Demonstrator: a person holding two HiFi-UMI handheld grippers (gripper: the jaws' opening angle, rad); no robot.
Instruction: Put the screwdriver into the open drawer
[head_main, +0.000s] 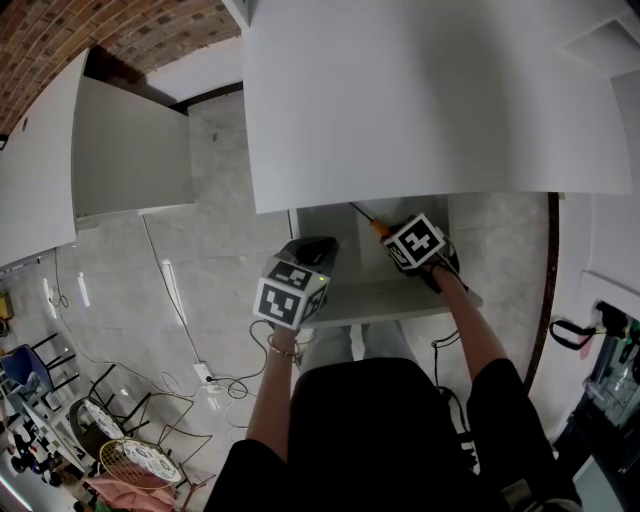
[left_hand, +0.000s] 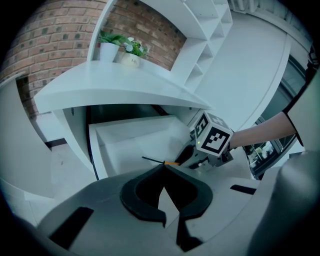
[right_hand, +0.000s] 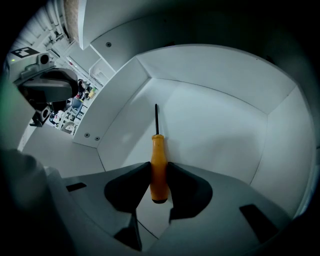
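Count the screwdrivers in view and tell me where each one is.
1: the orange-handled screwdriver is held between the fingers of the right gripper, over the open drawer. No other shows.

overhead and two close views, shared drawer (right_hand: 215, 125)

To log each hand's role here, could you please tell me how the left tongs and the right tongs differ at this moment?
The right tongs clamp the screwdriver by its orange handle; the left tongs are closed on nothing. The right tongs reach into the open drawer; the left tongs sit outside its front. Both point toward that drawer.
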